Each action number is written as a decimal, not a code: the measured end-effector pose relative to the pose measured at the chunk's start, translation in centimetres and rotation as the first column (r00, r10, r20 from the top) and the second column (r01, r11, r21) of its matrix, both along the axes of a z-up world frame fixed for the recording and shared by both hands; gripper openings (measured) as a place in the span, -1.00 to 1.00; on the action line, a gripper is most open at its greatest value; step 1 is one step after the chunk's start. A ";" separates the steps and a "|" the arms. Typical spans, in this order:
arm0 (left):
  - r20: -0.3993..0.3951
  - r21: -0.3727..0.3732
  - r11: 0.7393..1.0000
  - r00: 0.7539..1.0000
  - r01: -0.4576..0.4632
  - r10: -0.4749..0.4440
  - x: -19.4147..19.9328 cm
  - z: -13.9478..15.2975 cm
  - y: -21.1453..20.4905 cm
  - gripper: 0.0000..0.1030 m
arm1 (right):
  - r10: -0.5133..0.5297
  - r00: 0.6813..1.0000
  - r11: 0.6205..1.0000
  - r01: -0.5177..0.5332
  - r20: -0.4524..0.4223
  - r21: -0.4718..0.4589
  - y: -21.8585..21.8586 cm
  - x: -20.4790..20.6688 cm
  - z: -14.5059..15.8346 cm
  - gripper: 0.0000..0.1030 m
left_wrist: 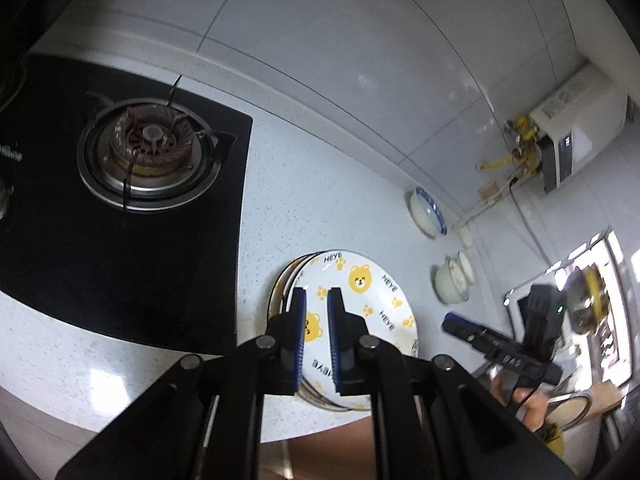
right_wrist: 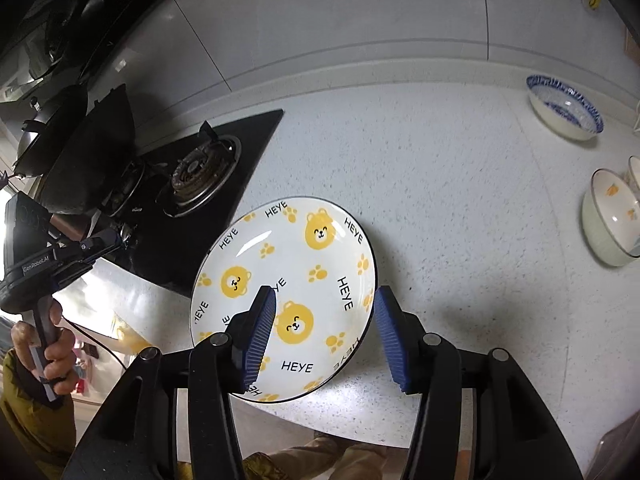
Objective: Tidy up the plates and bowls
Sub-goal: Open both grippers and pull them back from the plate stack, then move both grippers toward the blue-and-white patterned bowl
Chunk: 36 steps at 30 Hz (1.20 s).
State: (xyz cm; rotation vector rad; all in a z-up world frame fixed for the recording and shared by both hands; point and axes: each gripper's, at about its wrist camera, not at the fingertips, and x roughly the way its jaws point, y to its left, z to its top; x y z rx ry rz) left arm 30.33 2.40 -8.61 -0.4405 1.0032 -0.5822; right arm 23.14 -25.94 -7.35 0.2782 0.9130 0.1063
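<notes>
A bear plate (right_wrist: 288,296), white with yellow bear faces, paw prints and the word HEYE, lies flat on the speckled white surface (right_wrist: 460,208) near its front edge. In the left wrist view the same plate (left_wrist: 360,304) sits on top of a stack of plates (left_wrist: 282,284), whose dark rims show along its left side.

The right claw (right_wrist: 324,332) hangs above the plate's near right part with its blue pads (right_wrist: 262,336) wide apart; one pad is over the plate, the other past its right rim. It holds nothing. The left claw (left_wrist: 317,336) is over the left part of the stack, its pads (left_wrist: 299,336) close together with a narrow gap between them and nothing gripped; whether they touch the plate cannot be told.

To the left of the stack is a black gas stove (left_wrist: 132,208) with a round burner (left_wrist: 148,152). Well apart to the right, near the tiled wall, stands a blue-rimmed bowl (right_wrist: 564,108). In front of it and closer to the right edge is a white bowl (right_wrist: 608,220) with small yellow prints inside, and another bowl just behind it is mostly cut off.
</notes>
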 end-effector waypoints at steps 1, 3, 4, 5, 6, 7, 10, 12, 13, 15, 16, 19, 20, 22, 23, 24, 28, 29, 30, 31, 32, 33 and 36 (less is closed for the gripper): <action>0.000 -0.005 1.000 1.000 0.007 -0.007 -0.1 0.2 0.0 -0.79 | -0.006 1.000 1.000 0.006 0.011 0.007 0.0 -0.3 0.2 -0.05; 0.000 -0.019 1.000 1.000 0.019 -0.019 -0.4 0.6 0.3 -0.79 | -0.023 0.999 1.000 0.023 0.028 0.015 0.0 -0.8 0.5 -0.05; 0.014 -0.021 0.999 0.999 0.032 -0.032 -0.6 1.1 0.4 -0.79 | -0.035 0.999 0.999 0.035 0.039 0.017 0.0 -1.0 0.7 -0.05; 0.027 -0.023 0.999 0.999 0.041 -0.040 -0.9 1.5 0.3 -0.79 | -0.048 0.998 0.999 0.047 0.048 0.017 -0.1 -1.3 0.8 -0.04; 0.039 -0.025 0.998 0.998 0.049 -0.048 -1.2 2.1 0.0 -0.79 | -0.057 0.997 0.998 0.056 0.055 0.016 -0.1 -1.6 0.9 -0.03; 0.054 -0.030 0.998 0.997 0.061 -0.059 -1.5 2.8 -0.3 -0.79 | -0.067 0.996 0.998 0.066 0.062 0.012 -0.3 -1.9 1.1 0.02; 0.088 -0.034 0.995 0.992 0.092 -0.089 -2.0 4.1 -1.6 -0.32 | -0.098 0.992 0.995 0.098 0.081 -0.001 -1.2 -3.4 1.7 0.05; 0.100 -0.033 0.993 0.989 0.114 -0.110 -2.2 4.9 -2.9 -0.22 | -0.127 0.988 0.992 0.128 0.090 -0.002 -2.3 -4.4 2.2 0.05; 0.110 -0.028 0.991 0.986 0.128 -0.124 -2.3 5.2 -3.8 -0.21 | -0.137 0.986 0.990 0.138 0.093 -0.006 -2.7 -4.7 2.3 0.05; 0.122 -0.003 0.990 0.982 0.144 -0.142 -2.4 5.7 -5.8 -0.07 | -0.158 0.981 0.986 0.162 0.112 -0.024 -4.2 -5.5 3.1 0.06; 0.132 0.015 0.989 0.980 0.150 -0.151 -2.5 5.9 -6.8 0.01 | -0.168 0.978 0.984 0.174 0.121 -0.036 -4.9 -5.9 3.4 0.10; 0.159 0.085 0.982 0.971 0.169 -0.181 -2.6 6.4 -10.4 0.33 | -0.204 0.967 0.975 0.214 0.150 -0.059 -7.9 -6.6 4.6 0.19; 0.164 0.100 0.979 0.967 0.179 -0.194 -2.7 6.4 -11.6 0.37 | -0.214 0.964 0.973 0.225 0.157 -0.058 -9.3 -6.7 4.9 0.19; 0.173 0.135 0.972 0.961 0.194 -0.216 -2.5 6.5 -15.0 0.39 | -0.228 0.959 0.969 0.240 0.166 -0.058 -11.6 -6.7 5.4 0.21; 0.167 0.153 0.967 0.960 0.202 -0.226 -2.3 6.3 -16.9 0.39 | -0.233 0.958 0.967 0.247 0.169 -0.062 -12.7 -6.6 5.7 0.22; 0.161 0.159 0.965 0.959 0.208 -0.234 -2.0 6.2 -18.2 0.39 | -0.238 0.956 0.965 0.252 0.171 -0.068 -14.1 -6.3 6.0 0.25; 0.153 0.200 0.952 0.952 0.232 -0.264 -0.5 5.4 -25.9 0.39 | -0.251 0.952 0.959 0.269 0.173 -0.088 -20.0 -4.5 7.0 0.34; 0.147 0.201 0.951 0.952 0.236 -0.267 -0.1 5.3 -27.5 0.39 | -0.250 0.953 0.959 0.268 0.173 -0.088 -21.5 -4.0 7.2 0.35; 0.138 0.199 0.951 0.953 0.239 -0.268 0.6 5.0 -29.1 0.39 | -0.250 0.954 0.959 0.267 0.167 -0.093 -23.4 -3.1 7.4 0.38; 0.130 0.199 0.951 0.956 0.236 -0.264 1.5 4.8 -30.9 0.39 | -0.251 0.954 0.958 0.269 0.163 -0.102 -24.6 -2.5 7.5 0.43; 0.126 0.201 0.952 0.958 0.230 -0.258 2.1 4.6 -32.2 0.39 | -0.253 0.954 0.956 0.273 0.160 -0.112 -25.9 -1.7 7.6 0.44; 0.121 0.204 0.953 0.960 0.226 -0.253 3.0 4.4 -33.7 0.39 | -0.256 0.954 0.955 0.275 0.154 -0.115 -27.5 -0.8 7.6 0.44; 0.082 0.217 0.956 0.972 0.198 -0.220 5.8 3.5 -37.6 0.39 | -0.260 0.957 0.956 0.275 0.132 -0.106 -31.5 1.8 7.5 0.45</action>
